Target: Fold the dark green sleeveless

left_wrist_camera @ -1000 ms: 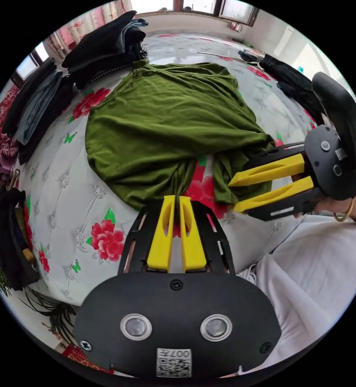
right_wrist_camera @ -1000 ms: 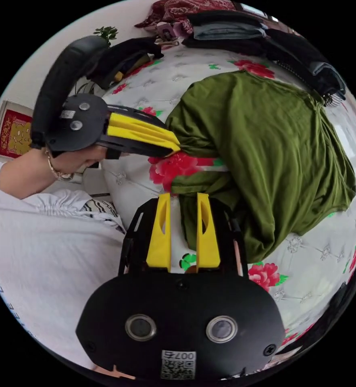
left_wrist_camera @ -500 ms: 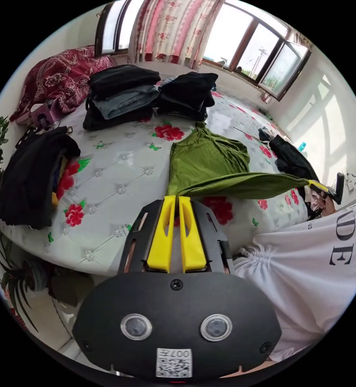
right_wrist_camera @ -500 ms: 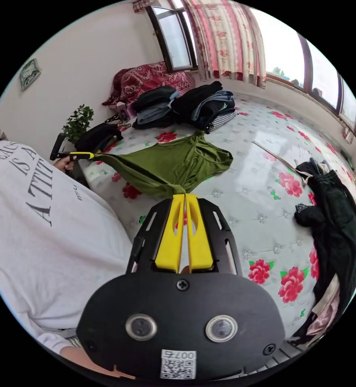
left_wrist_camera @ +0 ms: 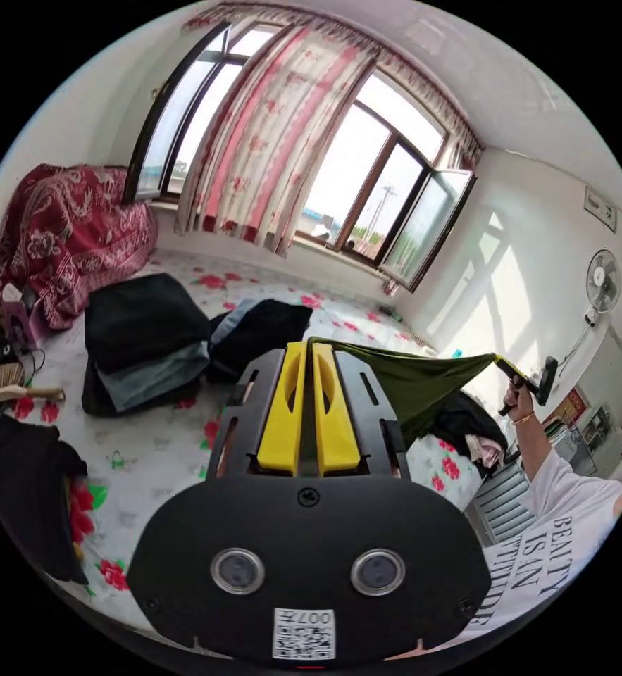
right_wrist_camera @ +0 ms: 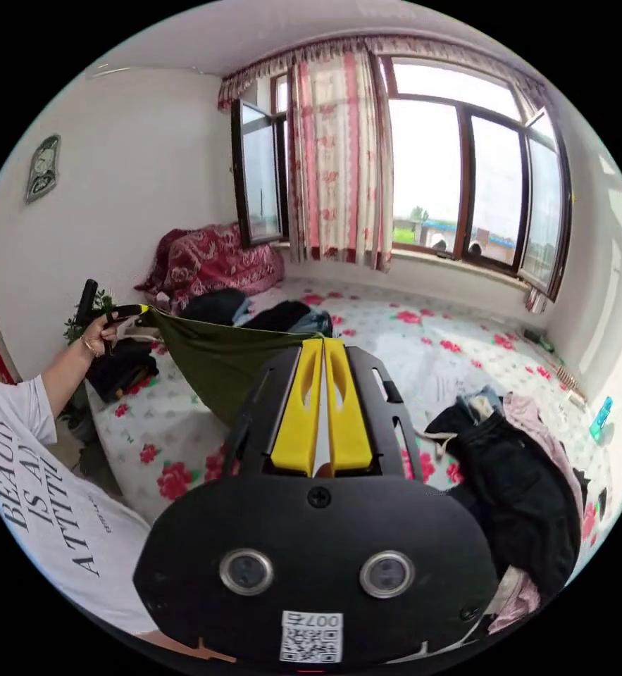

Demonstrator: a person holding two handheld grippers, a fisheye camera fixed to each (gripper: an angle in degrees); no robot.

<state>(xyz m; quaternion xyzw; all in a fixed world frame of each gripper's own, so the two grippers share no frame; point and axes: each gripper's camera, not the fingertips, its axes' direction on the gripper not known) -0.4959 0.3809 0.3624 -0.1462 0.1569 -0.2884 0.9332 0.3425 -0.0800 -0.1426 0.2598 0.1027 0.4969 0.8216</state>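
The dark green sleeveless top (left_wrist_camera: 409,377) hangs in the air above the bed, stretched between both grippers. My left gripper (left_wrist_camera: 309,346) is shut on one end of its upper edge. The right gripper (left_wrist_camera: 506,365) shows far off in the left gripper view, pinching the other end. In the right gripper view my right gripper (right_wrist_camera: 322,343) is shut on the green top (right_wrist_camera: 215,355), and the left gripper (right_wrist_camera: 133,310) holds the far end in a raised hand. The cloth's lower part is hidden behind the gripper bodies.
A floral-covered bed (right_wrist_camera: 423,352) lies below. Stacks of folded dark clothes (left_wrist_camera: 145,338) sit near a red patterned blanket (left_wrist_camera: 57,239). A heap of black and pink clothes (right_wrist_camera: 522,472) lies at one side. Windows with pink curtains (right_wrist_camera: 339,155) stand behind. The person's white shirt (right_wrist_camera: 50,486) is close by.
Both grippers have risen, lifting the green top fully off the bed and holding it stretched between them. The views have tilted up toward the windows.
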